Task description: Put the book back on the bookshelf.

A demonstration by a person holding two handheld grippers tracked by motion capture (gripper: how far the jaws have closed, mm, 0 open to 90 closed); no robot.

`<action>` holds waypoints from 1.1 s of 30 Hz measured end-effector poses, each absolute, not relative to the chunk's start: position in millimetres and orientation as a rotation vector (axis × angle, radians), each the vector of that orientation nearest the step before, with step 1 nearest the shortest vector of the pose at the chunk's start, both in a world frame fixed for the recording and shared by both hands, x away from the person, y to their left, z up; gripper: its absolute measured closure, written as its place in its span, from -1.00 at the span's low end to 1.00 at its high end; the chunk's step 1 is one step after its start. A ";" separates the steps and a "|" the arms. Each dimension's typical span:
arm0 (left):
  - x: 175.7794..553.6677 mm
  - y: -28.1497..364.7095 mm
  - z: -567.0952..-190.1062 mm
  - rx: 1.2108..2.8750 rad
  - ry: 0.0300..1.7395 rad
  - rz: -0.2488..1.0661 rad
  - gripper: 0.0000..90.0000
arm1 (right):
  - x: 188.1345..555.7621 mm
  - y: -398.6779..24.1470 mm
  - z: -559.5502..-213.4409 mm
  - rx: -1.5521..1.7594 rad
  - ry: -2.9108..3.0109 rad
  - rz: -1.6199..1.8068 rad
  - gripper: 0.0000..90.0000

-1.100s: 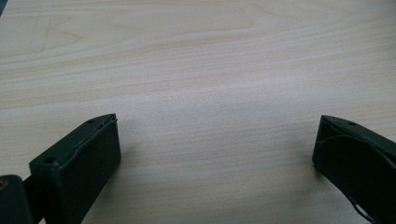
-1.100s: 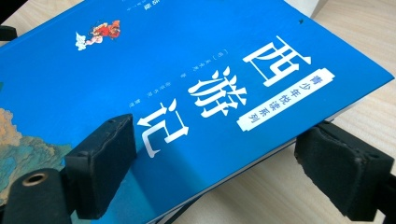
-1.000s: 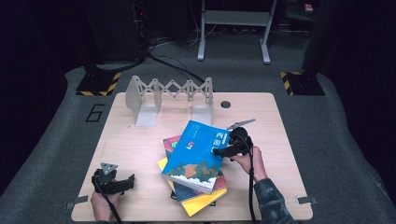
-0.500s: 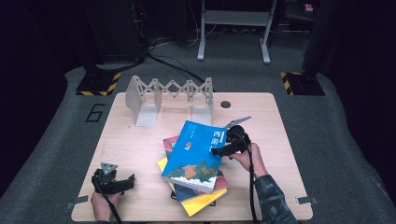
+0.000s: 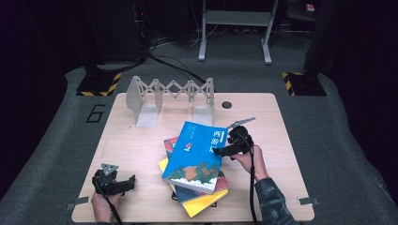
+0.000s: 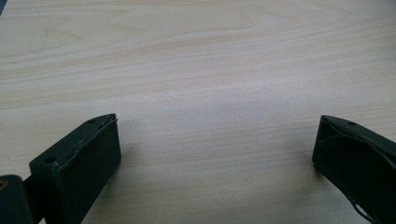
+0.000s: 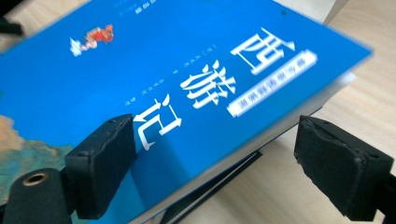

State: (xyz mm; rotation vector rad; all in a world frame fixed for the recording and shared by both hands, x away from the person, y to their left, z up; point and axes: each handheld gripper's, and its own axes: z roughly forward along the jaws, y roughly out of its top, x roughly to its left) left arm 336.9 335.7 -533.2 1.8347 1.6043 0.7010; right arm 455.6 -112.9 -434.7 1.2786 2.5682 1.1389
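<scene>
Room: dark grey carpeted floor, metal stand legs behind. Pale wooden tabletop; the high view adds a grey folding accordion book rack at the far edge. Blue paperback book with white characters, tilted atop a stack of books; its title reads clearly in the right gripper view. Right hand-held gripper: jaws wide, straddling the blue book's corner, grip unclear. Left hand-held gripper: jaws wide apart, empty, over bare wood.

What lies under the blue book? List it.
Under the blue book a stack shows: a red-edged book, a dark one, a yellow one lowest. Their covers are mostly hidden.
</scene>
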 end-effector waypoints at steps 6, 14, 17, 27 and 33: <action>336.9 335.7 -533.2 1.834 1.605 0.701 -0.98 | 463.8 -116.0 -447.2 1.400 2.591 1.253 -0.79; 336.9 335.7 -533.2 1.834 1.604 0.701 -0.98 | 465.3 -114.8 -449.3 1.439 2.580 1.261 -0.79; 336.9 335.7 -533.2 1.835 1.604 0.701 -0.98 | 465.6 -113.8 -448.6 1.446 2.585 1.257 -0.79; 336.9 335.8 -533.2 1.835 1.604 0.701 -0.98 | 462.1 -117.3 -439.7 1.412 2.552 1.273 -0.62; 336.9 335.7 -533.2 1.834 1.604 0.701 -0.98 | 460.0 -119.5 -431.2 1.377 2.540 1.356 -0.52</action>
